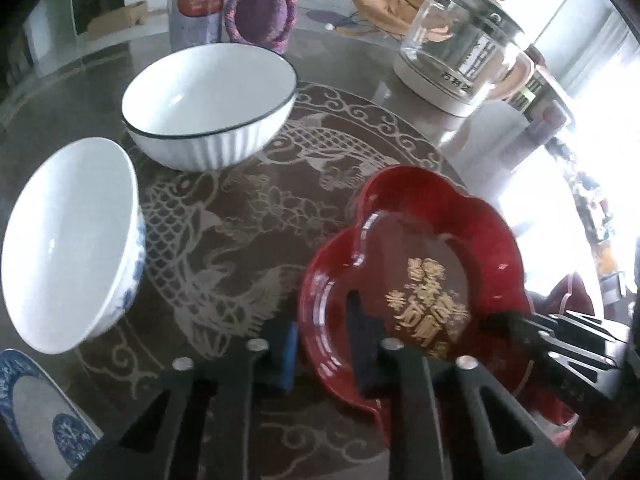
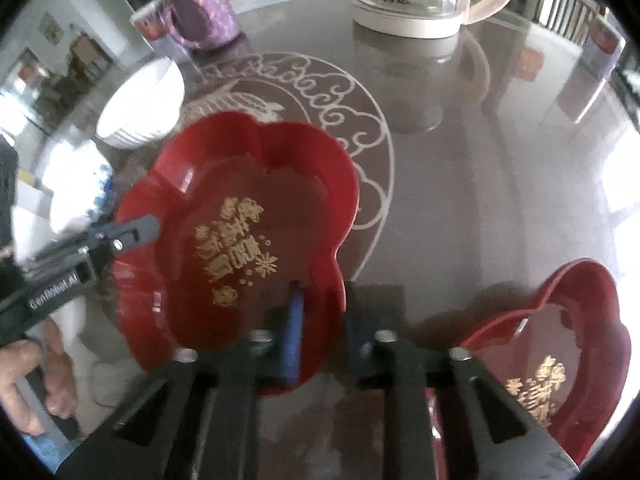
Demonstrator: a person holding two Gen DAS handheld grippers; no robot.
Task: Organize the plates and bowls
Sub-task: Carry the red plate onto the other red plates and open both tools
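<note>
A red flower-shaped plate (image 1: pixel 420 248) with gold characters is gripped from two sides. My left gripper (image 1: pixel 324 332) is shut on its near-left rim, one pad inside and one outside. My right gripper (image 2: pixel 322 300) is shut on the rim of the same red plate (image 2: pixel 240 184); it shows as well at the plate's right edge, right gripper (image 1: pixel 516 320). The left gripper (image 2: pixel 148 228) bites the plate's left rim in the right wrist view. A second red plate (image 2: pixel 560 360) lies at the lower right.
A white ribbed bowl (image 1: pixel 208 108), a blue-and-white bowl (image 1: pixel 68 244) and a blue-patterned plate (image 1: pixel 36 412) stand to the left. A glass kettle (image 1: pixel 464 52) is at the back right, a canister (image 1: pixel 196 8) and purple holder (image 1: pixel 260 12) at the back. A person's hand (image 2: pixel 24 380) holds the left gripper.
</note>
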